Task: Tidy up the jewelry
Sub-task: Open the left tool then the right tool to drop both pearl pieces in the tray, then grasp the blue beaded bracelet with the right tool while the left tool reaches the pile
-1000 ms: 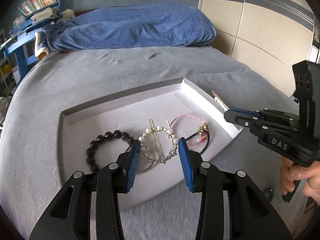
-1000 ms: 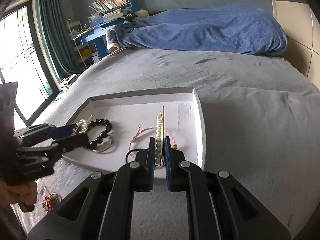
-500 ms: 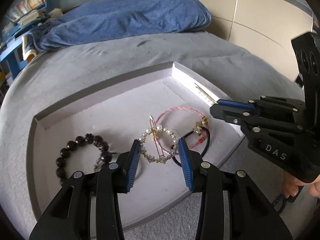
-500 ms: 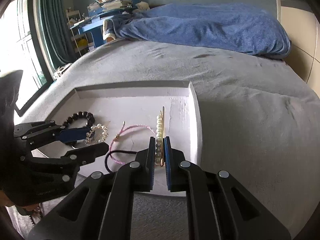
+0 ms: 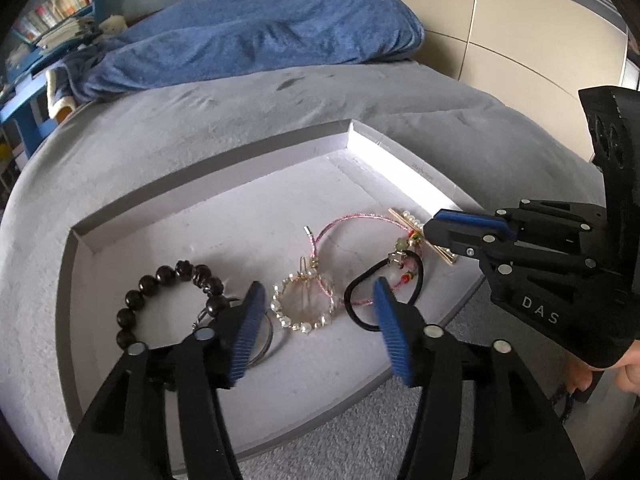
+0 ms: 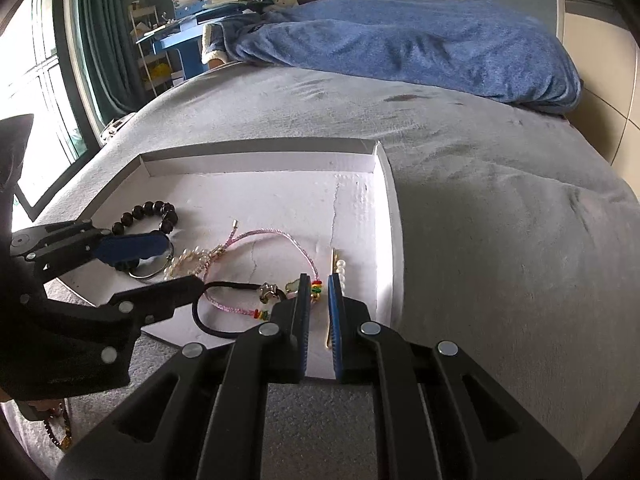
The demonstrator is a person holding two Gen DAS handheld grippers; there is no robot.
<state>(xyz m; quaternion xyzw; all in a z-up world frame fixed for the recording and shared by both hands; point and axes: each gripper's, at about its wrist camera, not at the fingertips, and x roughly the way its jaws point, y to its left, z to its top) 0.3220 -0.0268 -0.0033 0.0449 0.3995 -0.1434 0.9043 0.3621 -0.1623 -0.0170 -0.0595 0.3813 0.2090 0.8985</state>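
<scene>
A shallow white tray [image 5: 256,152] [image 6: 384,184] lies on the grey bed. In it are a dark bead bracelet [image 5: 168,300] [image 6: 148,212], a round pearl hair clip [image 5: 304,304] [image 6: 188,258], a pink cord bracelet [image 5: 356,224] [image 6: 272,236], a black hair tie [image 5: 384,292] [image 6: 216,320] and a pearl bar hairpin [image 5: 412,224] [image 6: 338,276]. My left gripper [image 5: 316,316] is open just above the pearl clip and empty. My right gripper [image 6: 319,300] is slightly open over the tray's front right part; the pearl hairpin lies on the tray by its right finger.
A blue blanket [image 5: 248,36] [image 6: 420,44] is heaped at the far side of the bed. A blue desk with books [image 6: 208,4] and a window with green curtains [image 6: 92,40] stand at the left. A beaded item [image 6: 60,432] lies on the bed left of the tray.
My right gripper lowered the pearl hairpin into the tray's right side and its jaws parted a little. My left gripper moved closer over the tray and opened wider.
</scene>
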